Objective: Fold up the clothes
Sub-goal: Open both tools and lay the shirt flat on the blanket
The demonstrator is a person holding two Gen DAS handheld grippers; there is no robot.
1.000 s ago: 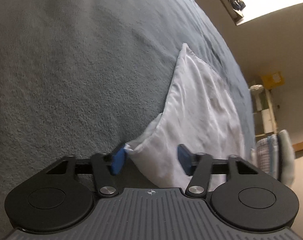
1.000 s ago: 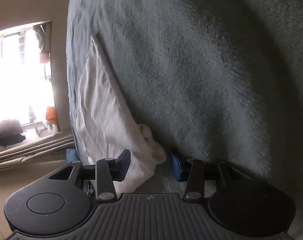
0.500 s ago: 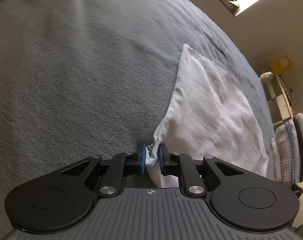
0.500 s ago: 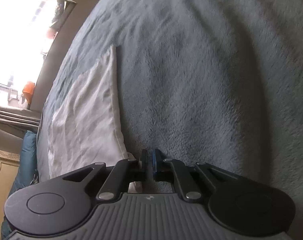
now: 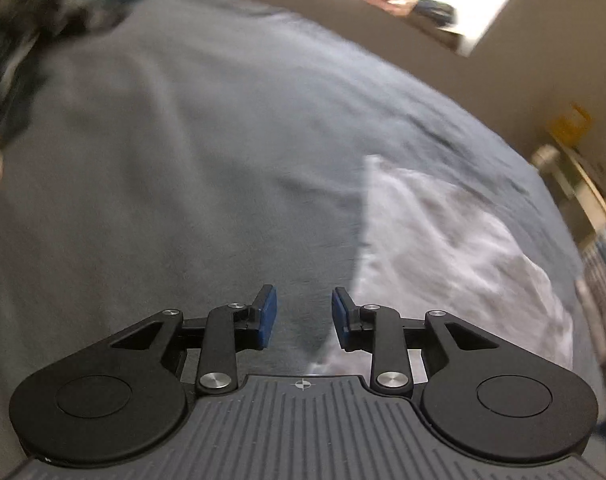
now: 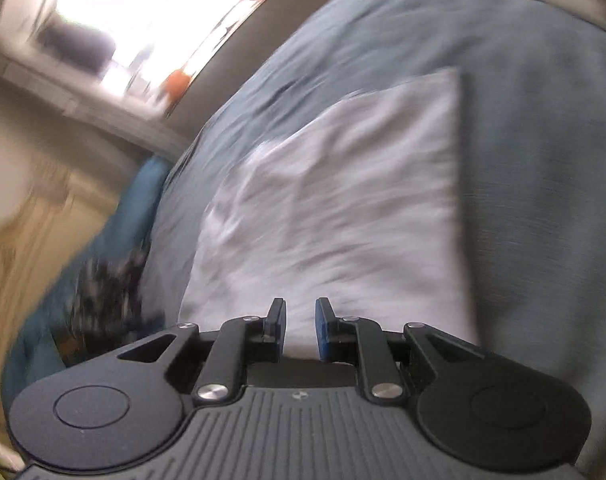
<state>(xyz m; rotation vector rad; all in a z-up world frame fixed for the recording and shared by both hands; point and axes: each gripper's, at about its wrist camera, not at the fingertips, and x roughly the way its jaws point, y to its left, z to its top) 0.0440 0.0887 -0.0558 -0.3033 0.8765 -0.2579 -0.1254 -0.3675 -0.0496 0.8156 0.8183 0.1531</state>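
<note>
The white cloth lay flat on the grey bed, folded into a rough rectangle, at the right of the left wrist view and in the middle of the right wrist view. A fold appeared to have just been laid down, and the release step was judged to be in hand.

The left tool was seen over bare bed, its jaws opening, nothing between the blue pads; the cloth's near edge lay just right of it. The right tool was seen above the cloth's near edge, its jaws opening too, with a narrow gap and no fabric pinched that could be made out. Both views were blurred, so fine wrinkles could not be read.

The next move was judged to call for either a fresh grasp on two corners for another fold, or the cloth being carried off to a pile; which, could not be told.

In the right wrist view the cloth's right edge ran straight and clean, with wide bare bed beyond it. At the lower left a blue cushion and a dark patterned thing crowded the bed's edge. In the left wrist view, open bed filled the centre and left; dark clutter sat at the upper left.
</note>
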